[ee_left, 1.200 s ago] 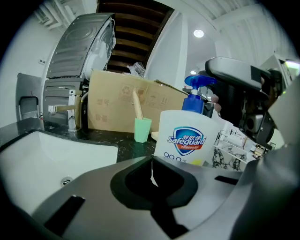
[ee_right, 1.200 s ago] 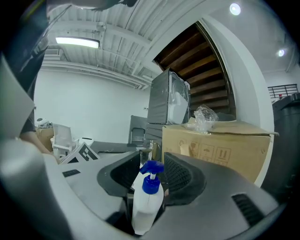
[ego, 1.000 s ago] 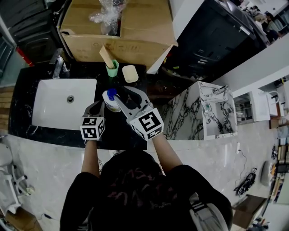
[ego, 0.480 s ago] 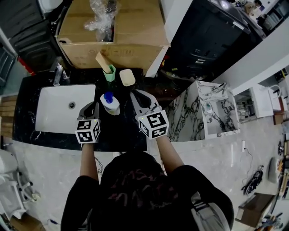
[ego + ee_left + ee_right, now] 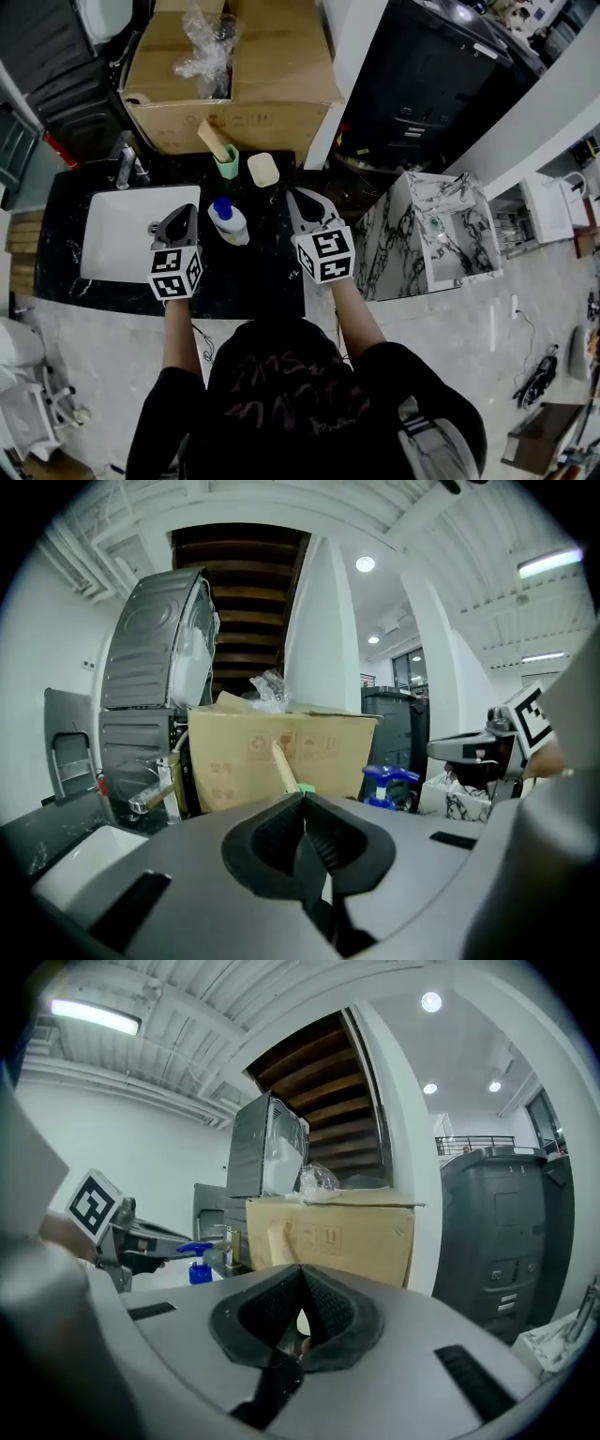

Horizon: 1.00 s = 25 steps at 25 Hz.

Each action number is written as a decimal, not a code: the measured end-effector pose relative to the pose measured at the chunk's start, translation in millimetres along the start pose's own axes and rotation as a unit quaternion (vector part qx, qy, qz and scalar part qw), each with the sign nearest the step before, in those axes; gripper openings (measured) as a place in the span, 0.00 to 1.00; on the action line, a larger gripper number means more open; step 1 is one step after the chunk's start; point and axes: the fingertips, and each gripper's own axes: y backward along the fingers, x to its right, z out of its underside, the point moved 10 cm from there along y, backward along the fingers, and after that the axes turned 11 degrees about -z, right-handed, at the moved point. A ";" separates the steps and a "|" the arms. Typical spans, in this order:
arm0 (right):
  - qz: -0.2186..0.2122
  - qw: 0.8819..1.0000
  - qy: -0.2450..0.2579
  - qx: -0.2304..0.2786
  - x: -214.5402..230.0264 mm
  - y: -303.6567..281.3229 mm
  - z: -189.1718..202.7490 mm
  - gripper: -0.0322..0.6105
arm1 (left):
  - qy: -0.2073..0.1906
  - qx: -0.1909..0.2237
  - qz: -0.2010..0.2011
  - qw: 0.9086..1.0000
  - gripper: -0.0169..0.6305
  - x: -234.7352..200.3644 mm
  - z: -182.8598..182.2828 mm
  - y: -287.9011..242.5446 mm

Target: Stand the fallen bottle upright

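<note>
Standing upright, rounded white bottle [image 5: 232,228], blue-capped

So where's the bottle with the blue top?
In the head view, the spray bottle stands on the black counter just right of the white sink, between the left gripper and right gripper.

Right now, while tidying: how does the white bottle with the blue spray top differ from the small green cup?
The white bottle with the blue spray top is capped; the small green cup is open, a wooden stick leaning out. The bottle stands nearer the person, the cup nearer the cardboard box. Both stand upright on the black counter.
</note>
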 end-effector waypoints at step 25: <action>0.067 0.998 0.014 0.007 -28.0 47.3 -12.5 0.07 | -0.004 0.042 0.022 0.999 0.05 -8.7 -19.1 59.3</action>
